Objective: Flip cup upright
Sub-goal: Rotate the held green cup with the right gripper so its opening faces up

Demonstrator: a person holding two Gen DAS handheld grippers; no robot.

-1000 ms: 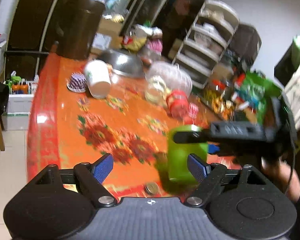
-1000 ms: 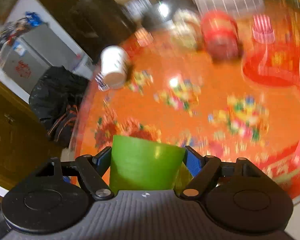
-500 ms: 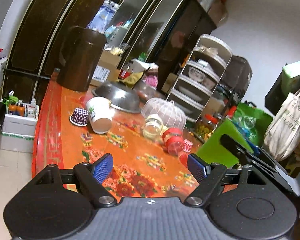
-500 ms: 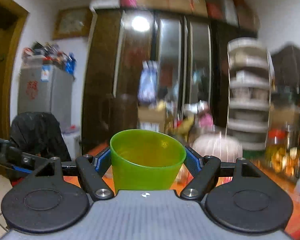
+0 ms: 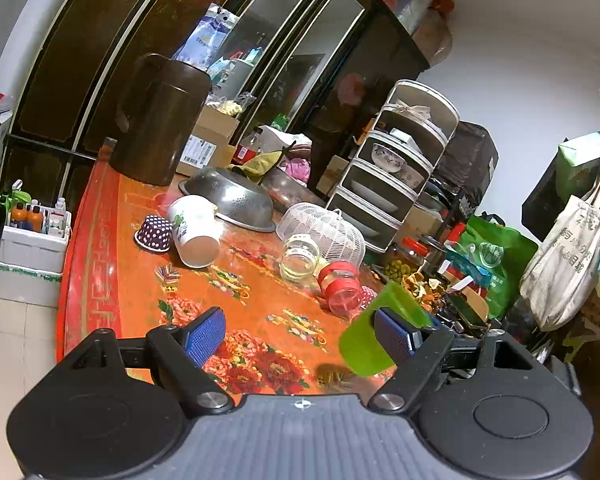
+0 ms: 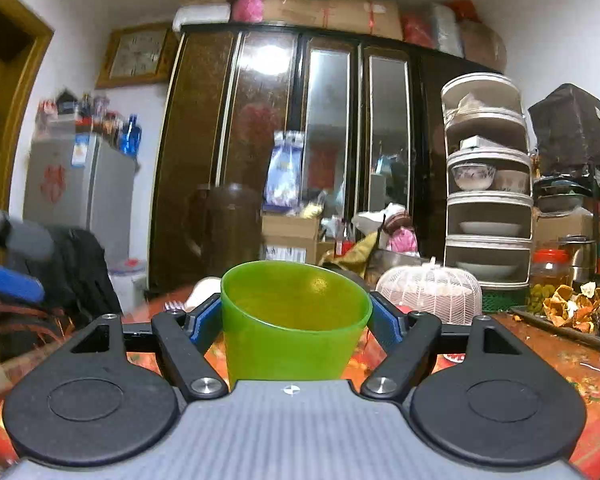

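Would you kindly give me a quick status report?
Right claw shut on green cup, mouth up, above table. Left claw open, empty.

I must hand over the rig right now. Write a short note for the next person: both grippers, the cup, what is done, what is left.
Right hand-held gripper: shut on the green cup, mouth up.
Left hand-held gripper: open, holding nothing, above the table.
Done: cup gripped and turned upright; whether it touches the table cannot be told.
Left: set it on the table, open the gripper, pull back.
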